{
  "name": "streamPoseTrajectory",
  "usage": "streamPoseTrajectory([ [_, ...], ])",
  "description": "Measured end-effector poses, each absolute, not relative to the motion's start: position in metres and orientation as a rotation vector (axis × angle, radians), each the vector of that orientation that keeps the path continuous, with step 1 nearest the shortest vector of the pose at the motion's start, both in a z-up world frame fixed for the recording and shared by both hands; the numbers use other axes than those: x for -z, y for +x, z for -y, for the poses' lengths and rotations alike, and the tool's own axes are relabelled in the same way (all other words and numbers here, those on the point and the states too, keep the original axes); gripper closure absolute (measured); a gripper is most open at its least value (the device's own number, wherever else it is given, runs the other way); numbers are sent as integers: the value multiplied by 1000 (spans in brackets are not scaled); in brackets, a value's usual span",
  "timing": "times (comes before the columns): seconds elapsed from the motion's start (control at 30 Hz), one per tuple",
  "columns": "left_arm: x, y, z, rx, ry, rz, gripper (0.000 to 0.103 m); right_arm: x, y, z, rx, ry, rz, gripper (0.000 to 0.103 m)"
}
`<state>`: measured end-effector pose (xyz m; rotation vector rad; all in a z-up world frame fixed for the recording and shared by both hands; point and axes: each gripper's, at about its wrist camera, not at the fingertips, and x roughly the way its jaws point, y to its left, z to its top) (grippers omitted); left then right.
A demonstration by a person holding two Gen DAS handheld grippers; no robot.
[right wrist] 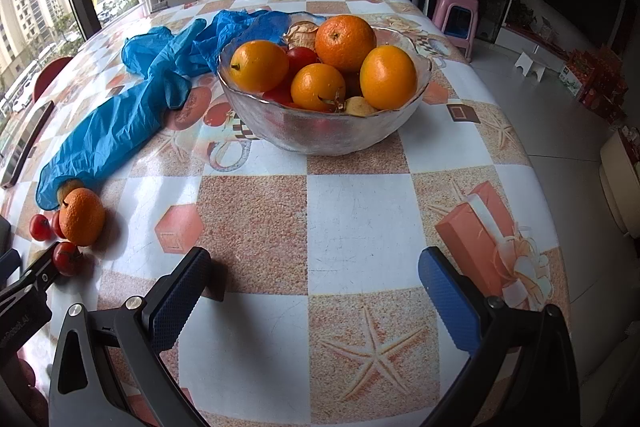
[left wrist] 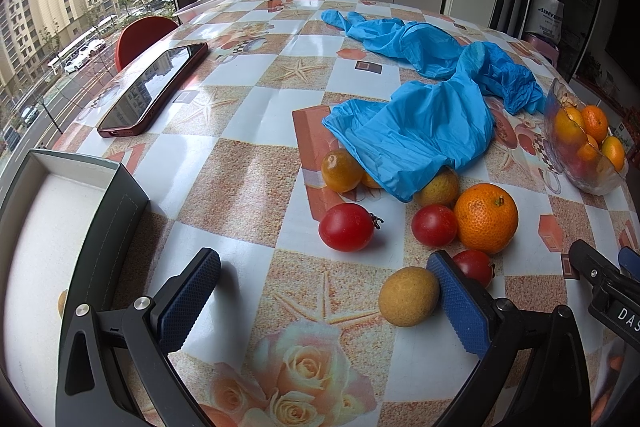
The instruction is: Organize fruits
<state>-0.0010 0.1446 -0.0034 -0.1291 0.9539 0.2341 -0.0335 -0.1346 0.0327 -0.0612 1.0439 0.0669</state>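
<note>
left claw (left wrist: 324,301) | right claw (right wrist: 316,297) | black arms | blue knurled pads | silver screws

Blue gloves (left wrist: 424,99), orange mandarin (left wrist: 486,218), red tomatoes (left wrist: 346,227), checked tablecloth (left wrist: 248,163).

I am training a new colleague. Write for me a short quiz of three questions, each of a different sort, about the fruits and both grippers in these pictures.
1. True or false: the left gripper is shut on a tomato.
2. Multiple choice: the loose orange lies (A) in the glass bowl, (B) on the table beside red tomatoes, (C) in the white box.
3. Fill in: part of the loose fruit is covered by a blue ____.

Key
1. False: both it and the right gripper are open and hold nothing.
2. B
3. glove
</note>
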Motion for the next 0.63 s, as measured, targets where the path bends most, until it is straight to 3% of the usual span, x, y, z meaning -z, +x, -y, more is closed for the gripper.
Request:
streamPoseTrajectory([
  [0.27, 2, -5, -140, -381, -232, -1032, 0, -33, -26, 137, -227, -170, -1185, 0],
  [0.63, 1, -7, -139, -418, -258, -1048, 0, -32, -36, 136, -308, -211, -1173, 0],
])
